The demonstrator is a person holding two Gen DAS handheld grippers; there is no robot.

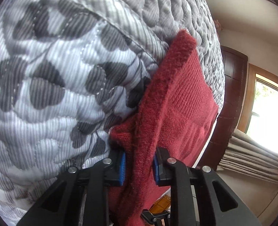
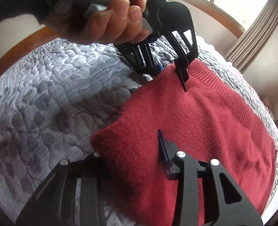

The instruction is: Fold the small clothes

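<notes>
left tongs (image 1: 139,164) pinching our red knit garment (image 1: 178,101) | right tongs (image 2: 131,150) clamped on its near folded edge | we see it fuzzy, ribbed hem, lying on the grey quilted bed (image 2: 50,98)

Daylight enters through a window (image 1: 268,113), blown out to near white in both views, and leaves the room softly and evenly lit with weak shadows. Strong fisheye distortion bulges the quilted bed cover (image 1: 54,75) into a dome and darkens the corners to black. The red knit (image 2: 195,122) shows fine ribbing farther off but goes soft close to the lens, as does the hand (image 2: 120,18).
</notes>
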